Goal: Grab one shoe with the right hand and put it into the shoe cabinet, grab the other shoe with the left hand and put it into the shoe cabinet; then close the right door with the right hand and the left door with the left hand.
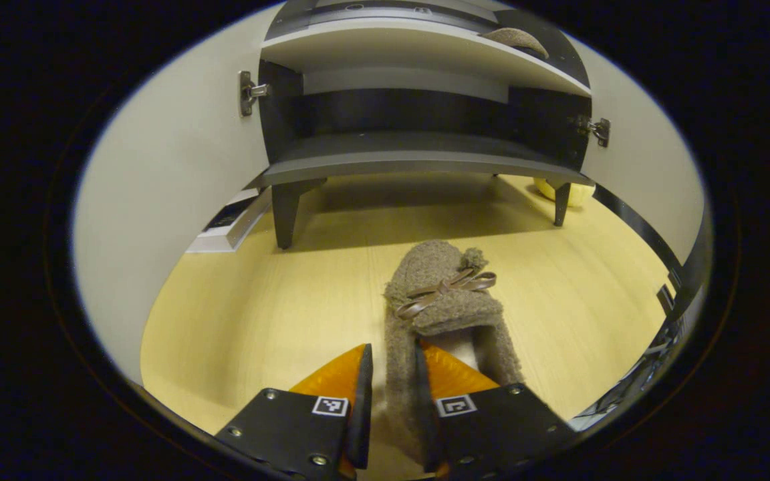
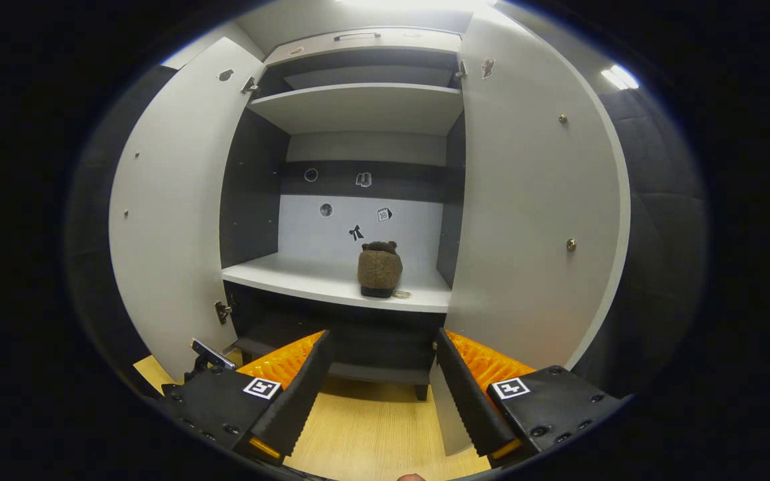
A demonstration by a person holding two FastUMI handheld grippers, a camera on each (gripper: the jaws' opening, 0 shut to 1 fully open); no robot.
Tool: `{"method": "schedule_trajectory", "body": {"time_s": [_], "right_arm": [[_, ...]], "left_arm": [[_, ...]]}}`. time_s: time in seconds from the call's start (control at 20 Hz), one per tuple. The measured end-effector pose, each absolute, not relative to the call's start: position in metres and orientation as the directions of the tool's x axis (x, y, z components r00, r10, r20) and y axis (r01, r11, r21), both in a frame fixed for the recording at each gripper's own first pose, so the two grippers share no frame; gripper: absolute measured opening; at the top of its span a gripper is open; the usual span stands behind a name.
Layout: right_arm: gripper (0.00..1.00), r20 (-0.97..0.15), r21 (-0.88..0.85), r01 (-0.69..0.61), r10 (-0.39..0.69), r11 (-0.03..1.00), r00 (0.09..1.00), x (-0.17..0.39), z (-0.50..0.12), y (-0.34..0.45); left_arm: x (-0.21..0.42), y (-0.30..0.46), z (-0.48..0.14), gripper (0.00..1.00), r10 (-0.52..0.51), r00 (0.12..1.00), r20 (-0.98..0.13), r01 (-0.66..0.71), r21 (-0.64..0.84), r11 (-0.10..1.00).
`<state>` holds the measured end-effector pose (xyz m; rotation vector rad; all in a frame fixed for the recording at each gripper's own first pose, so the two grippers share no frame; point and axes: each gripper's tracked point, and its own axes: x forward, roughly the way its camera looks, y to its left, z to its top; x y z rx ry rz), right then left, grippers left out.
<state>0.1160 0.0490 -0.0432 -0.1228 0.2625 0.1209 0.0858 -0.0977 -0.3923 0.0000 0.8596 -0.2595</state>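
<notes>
Shoe number two [image 1: 440, 294] lies on the wooden floor [image 1: 258, 314] in front of the shoe cabinet [image 1: 418, 160], toe toward twelve o'clock, and the left tool [image 1: 393, 374] has its fingers closed on the fuzzy side wall near the heel, a grip that I judge leaves the toe free to lead into the cabinet. The right tool [image 2: 380, 374] hangs released, jaws wide apart and empty, facing the cabinet interior. The right gripper view adds what the left one hardly catches: the first shoe [image 2: 379, 268] standing on the middle shelf [image 2: 291, 277] toward its three o'clock side, with the left door [image 2: 171, 220] and right door [image 2: 525, 220] both swung open. The left gripper view gives the floor-level grasp instead.
</notes>
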Motion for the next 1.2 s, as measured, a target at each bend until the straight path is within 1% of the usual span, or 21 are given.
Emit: {"method": "schedule_trajectory", "body": {"time_s": [0.05,0.1,0.15,0.2,0.25,0.45,0.6,0.75,0.8,1.2], "right_arm": [[0.99,-0.265,-0.109,-0.136,0.103,0.985,0.959,0.115,-0.043,0.048],[0.97,-0.265,-0.112,-0.136,0.102,0.984,0.959,0.114,-0.043,0.047],[0.97,-0.265,-0.116,-0.137,0.102,0.984,0.959,0.112,-0.043,0.047],[0.97,-0.265,-0.118,-0.137,0.102,0.984,0.959,0.111,-0.043,0.046],[0.97,-0.266,-0.118,-0.137,0.102,0.984,0.959,0.111,-0.043,0.045],[0.98,-0.267,-0.108,-0.138,0.105,0.985,0.958,0.109,-0.041,0.041],[0.97,-0.257,-0.103,-0.141,0.111,0.985,0.960,0.108,-0.037,0.040],[0.99,-0.248,-0.105,-0.146,0.117,0.984,0.962,0.106,-0.034,0.038],[0.97,-0.246,-0.102,-0.148,0.119,0.984,0.962,0.106,-0.034,0.038],[0.97,-0.232,-0.084,-0.158,0.135,0.984,0.963,0.100,-0.028,0.037]], "left_arm": [[0.091,-0.100,-0.397,0.08,-0.223,0.633,-0.741,0.223,-0.100,0.970],[0.093,-0.099,-0.393,0.12,-0.218,0.639,-0.737,0.216,-0.100,0.971],[0.094,-0.099,-0.392,0.02,-0.220,0.643,-0.734,0.202,-0.115,0.973],[0.096,-0.098,-0.389,0.10,-0.221,0.651,-0.726,0.182,-0.133,0.974],[0.099,-0.096,-0.383,0.02,-0.219,0.663,-0.716,0.162,-0.148,0.976],[0.110,-0.093,-0.357,0.02,-0.212,0.705,-0.677,0.148,-0.152,0.977],[0.117,-0.096,-0.322,0.02,-0.221,0.736,-0.639,0.132,-0.185,0.974],[0.132,-0.100,-0.279,0.02,-0.233,0.781,-0.579,0.132,-0.212,0.968],[0.138,-0.101,-0.263,0.02,-0.237,0.796,-0.557,0.135,-0.218,0.967],[0.164,-0.095,-0.146,0.02,-0.227,0.893,-0.389,0.124,-0.272,0.954]]}}
